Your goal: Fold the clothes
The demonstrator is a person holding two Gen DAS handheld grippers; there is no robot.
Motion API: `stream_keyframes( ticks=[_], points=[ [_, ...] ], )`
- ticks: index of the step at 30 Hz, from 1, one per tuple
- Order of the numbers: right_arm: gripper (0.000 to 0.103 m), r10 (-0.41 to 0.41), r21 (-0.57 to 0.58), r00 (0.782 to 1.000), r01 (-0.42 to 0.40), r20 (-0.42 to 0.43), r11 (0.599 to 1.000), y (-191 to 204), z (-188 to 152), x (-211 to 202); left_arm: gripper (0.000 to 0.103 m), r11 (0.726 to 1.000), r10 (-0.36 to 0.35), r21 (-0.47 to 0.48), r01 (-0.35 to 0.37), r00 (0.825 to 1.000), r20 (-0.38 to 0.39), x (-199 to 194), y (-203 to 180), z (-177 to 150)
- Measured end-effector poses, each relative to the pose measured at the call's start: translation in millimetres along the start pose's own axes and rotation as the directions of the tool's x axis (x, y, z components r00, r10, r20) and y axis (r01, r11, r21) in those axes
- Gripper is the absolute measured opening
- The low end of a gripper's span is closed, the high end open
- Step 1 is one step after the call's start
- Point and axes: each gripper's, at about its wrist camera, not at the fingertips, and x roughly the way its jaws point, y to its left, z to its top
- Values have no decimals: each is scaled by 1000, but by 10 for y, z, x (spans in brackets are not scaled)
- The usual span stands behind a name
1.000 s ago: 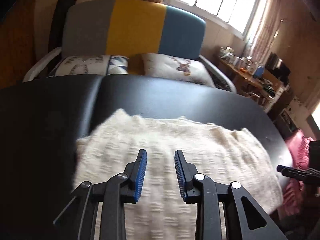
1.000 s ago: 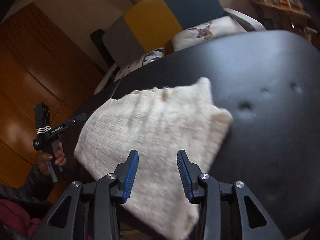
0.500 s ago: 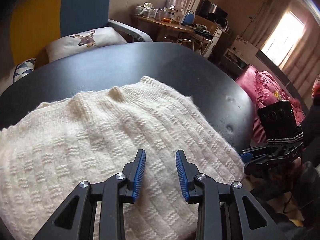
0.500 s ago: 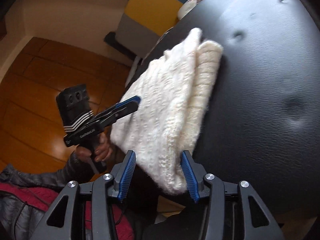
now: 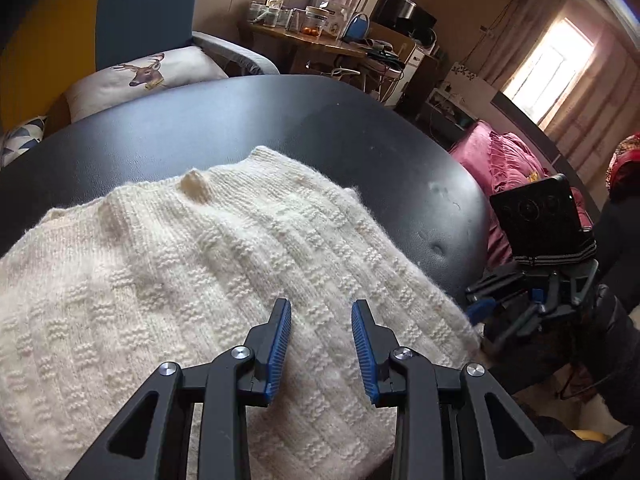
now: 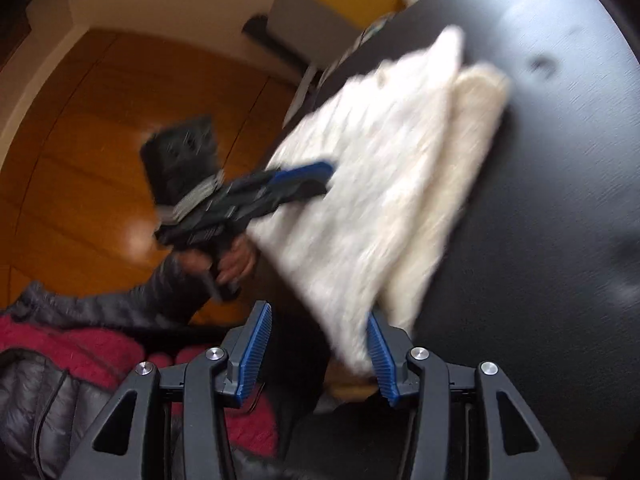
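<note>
A cream knitted sweater (image 5: 208,280) lies folded on the black round table (image 5: 320,120). My left gripper (image 5: 320,306) hovers open just above the sweater's near part, nothing between its fingers. In the right wrist view, which is blurred by motion, the sweater (image 6: 380,168) shows two stacked layers, and its near corner hangs over the table edge beside the right finger of my open right gripper (image 6: 318,314). The left gripper (image 6: 322,180) shows there over the sweater's left edge. The right gripper (image 5: 520,300) appears at the table's right edge in the left wrist view.
A grey, yellow and blue sofa (image 5: 100,20) with a deer cushion (image 5: 148,72) stands behind the table. A cluttered wooden desk (image 5: 320,36) is at the back and red bedding (image 5: 508,160) to the right. A wooden floor (image 6: 100,140) and a person's dark sleeve (image 6: 120,304) lie on the left.
The left gripper has swung right and come down closer over the sweater. The right gripper has dropped to the table's near edge by the sweater's corner. Both have stayed open.
</note>
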Motion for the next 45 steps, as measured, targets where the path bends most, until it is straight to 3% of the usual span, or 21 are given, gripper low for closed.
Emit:
stream_keyframes(
  ticks=[2,6,8,11,13,14,15,17,20,23,25,27,31,37,39,40,41,42,43,44,45],
  points=[
    [49,19,-12,998,-19,-65,1000,50,-49,143,32,1000,-13,-8,13,1000,-16,44,28,-33],
    [49,103,48,990,-108,98,993,-146,7,108,32,1000,-21,-19,21,1000,-15,93,45,-65],
    [49,153,45,983,-158,98,986,-197,34,195,32,1000,-13,-19,12,1000,-15,88,25,-45],
    [49,124,-47,983,-132,-133,990,19,-54,470,32,1000,-6,-22,6,1000,1,28,4,-9],
    [47,39,-112,952,-77,-304,991,151,-148,656,33,999,2,-34,-2,1000,7,30,27,-17],
    [41,-72,-133,924,23,-376,991,126,-220,728,32,998,-11,-65,11,1000,0,75,57,-47],
    [26,-139,-130,904,93,-405,987,63,-263,737,32,995,-24,-95,23,1000,-7,121,87,-78],
    [13,-173,-90,907,149,-384,985,-49,-285,629,32,994,-12,-104,14,1000,18,172,43,-121],
    [8,-207,-55,927,200,-313,978,-96,-311,395,32,994,69,-88,-63,996,61,247,-85,-92],
    [17,-238,10,959,242,-154,970,-80,-248,-75,32,987,88,-137,-78,994,69,371,-29,69],
    [28,-261,57,964,264,-47,963,-69,-207,-387,32,981,106,-169,-93,992,66,411,-13,181],
    [31,-301,125,948,288,100,949,-90,-148,-727,35,976,83,-204,-69,995,63,364,6,233],
    [36,-346,238,877,277,333,931,-231,-1,-1015,37,979,51,-202,-31,994,97,162,19,181],
    [36,-430,230,845,371,318,900,-346,364,-625,37,990,21,-140,-7,995,102,13,11,-30],
    [24,-458,211,831,409,316,888,-333,468,-506,37,991,-2,-132,16,995,104,-10,11,-89],
    [20,-480,164,818,451,318,877,-207,483,-477,37,991,-12,-132,25,995,101,-11,9,-120],
    [12,-530,113,791,523,306,845,-61,495,-445,37,991,-16,-131,28,996,92,3,4,-154],
    [10,-631,51,726,644,272,763,78,486,-343,37,991,-19,-131,30,996,85,26,1,-191],
    [10,-755,-25,618,777,220,629,146,457,-172,37,991,-19,-132,30,996,87,57,-5,-237],
    [10,-831,-80,525,851,187,519,133,419,-63,37,991,-17,-128,30,995,103,78,-18,-285],
    [10,-848,-86,496,868,187,489,104,386,-51,37,992,-17,-126,31,993,113,96,-30,-314]
  ],
)
